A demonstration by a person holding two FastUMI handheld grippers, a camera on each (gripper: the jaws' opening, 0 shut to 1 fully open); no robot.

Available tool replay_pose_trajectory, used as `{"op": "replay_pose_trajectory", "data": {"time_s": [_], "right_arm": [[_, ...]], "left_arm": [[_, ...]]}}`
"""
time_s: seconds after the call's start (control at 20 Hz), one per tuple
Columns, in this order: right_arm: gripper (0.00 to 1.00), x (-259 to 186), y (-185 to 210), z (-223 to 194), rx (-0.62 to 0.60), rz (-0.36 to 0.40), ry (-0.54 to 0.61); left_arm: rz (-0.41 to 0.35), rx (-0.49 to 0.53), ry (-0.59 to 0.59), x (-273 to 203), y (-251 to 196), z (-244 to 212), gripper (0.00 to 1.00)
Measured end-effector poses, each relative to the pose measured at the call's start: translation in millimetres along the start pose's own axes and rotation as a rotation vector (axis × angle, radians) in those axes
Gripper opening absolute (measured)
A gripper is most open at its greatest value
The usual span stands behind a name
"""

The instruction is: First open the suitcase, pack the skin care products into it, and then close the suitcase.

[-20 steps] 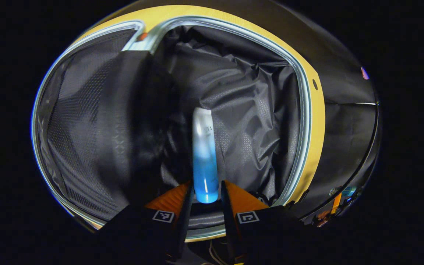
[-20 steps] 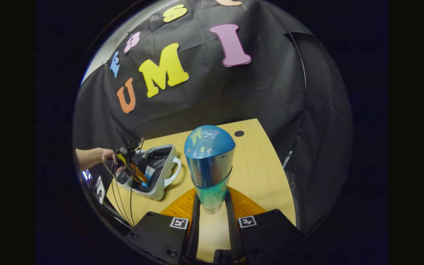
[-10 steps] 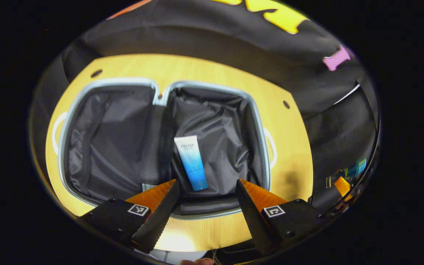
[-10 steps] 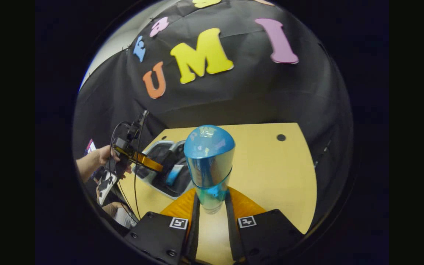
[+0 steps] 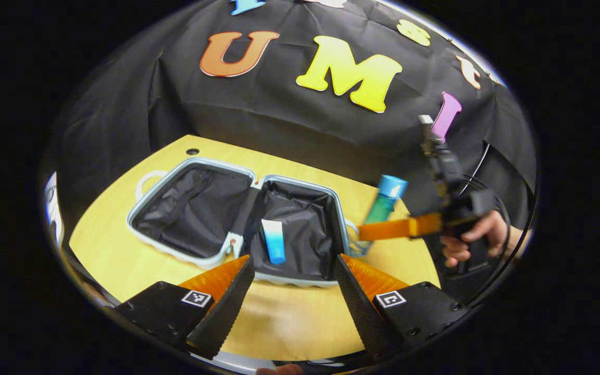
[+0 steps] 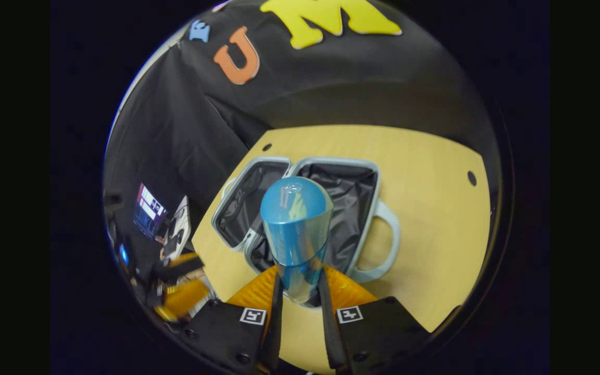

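Note:
A light grey suitcase [image 5: 185,166] lies open flat on the wooden table, both halves lined in black. A white-to-blue tube [image 5: 274,240] rests in its right half. My left gripper [image 5: 292,291] hangs open above the table's near edge, nothing between its fingers. My right gripper [image 6: 300,299] is shut on a blue-capped teal bottle [image 6: 296,229], held upright over the suitcase [image 6: 373,172]. In the left gripper view that bottle [image 5: 383,203] and the right gripper [image 5: 367,232] hover just right of the case, held by a hand [image 5: 474,237].
The wooden table [image 6: 435,219] has small round holes near its far corners. The case's handle [image 6: 388,245] sticks out on the right side. A screen [image 6: 149,211] glows off the table to the left. Black cloth walls stand behind.
My left gripper let go of the tube inside the right half, opened, and pulled back up and away. My right gripper carried the bottle leftward until it hangs over the suitcase.

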State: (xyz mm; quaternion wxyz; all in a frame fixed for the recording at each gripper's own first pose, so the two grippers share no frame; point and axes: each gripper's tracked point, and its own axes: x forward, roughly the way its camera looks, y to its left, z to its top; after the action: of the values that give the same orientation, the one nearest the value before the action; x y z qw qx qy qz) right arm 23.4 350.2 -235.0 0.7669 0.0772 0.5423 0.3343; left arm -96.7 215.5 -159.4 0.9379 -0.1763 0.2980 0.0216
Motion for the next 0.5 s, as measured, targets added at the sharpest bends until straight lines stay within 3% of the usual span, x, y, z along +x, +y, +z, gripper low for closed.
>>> {"op": "replay_pose_trajectory", "data": {"time_s": [0.2,0.5], "right_arm": [[0.30,71.3,-7.1,-14.3,0.150,-0.067,0.201],[0.33,118.8,-19.6,-19.3,0.337,-0.166,0.311]], "left_arm": [[0.013,-0.065,0.003,-26.3,3.3,-27.8,0.99],[0.107,-0.142,-0.051,-57.8,54.0,-20.0,0.99]]}}
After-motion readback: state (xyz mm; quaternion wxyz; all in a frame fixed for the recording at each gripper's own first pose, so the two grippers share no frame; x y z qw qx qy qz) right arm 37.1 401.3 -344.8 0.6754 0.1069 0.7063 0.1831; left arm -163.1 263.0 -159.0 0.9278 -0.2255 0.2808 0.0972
